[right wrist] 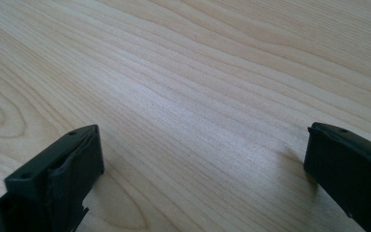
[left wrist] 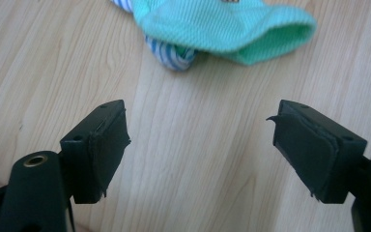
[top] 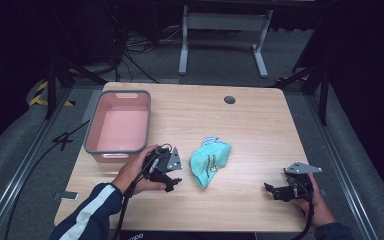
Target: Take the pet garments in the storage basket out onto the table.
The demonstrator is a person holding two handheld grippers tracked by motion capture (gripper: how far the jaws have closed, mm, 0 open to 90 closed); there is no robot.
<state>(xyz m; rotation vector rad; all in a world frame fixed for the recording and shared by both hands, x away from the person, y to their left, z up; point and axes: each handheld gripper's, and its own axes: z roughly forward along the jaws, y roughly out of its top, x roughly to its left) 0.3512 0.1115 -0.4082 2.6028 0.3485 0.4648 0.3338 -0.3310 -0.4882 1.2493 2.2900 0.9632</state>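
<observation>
Left claw (top: 172,176) is nearer: the crumpled teal cloth (top: 209,160) lies mid-surface just off its tips, jaws spread and empty, long axis running near-to-far. Right claw (top: 275,191) sits well apart, also released, over bare surface (top: 260,130).

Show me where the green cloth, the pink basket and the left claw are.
green cloth (top: 208,161), high view, middle of the fabric
pink basket (top: 92,131), high view, left rim
left claw (top: 174,182), high view, between its fingertips

High view above the near edge, facing forward and down over the whole surface (top: 260,125), left gripper view close over the wood, sharing the turquoise cloth (left wrist: 222,26), right gripper view low, near bare wood
</observation>
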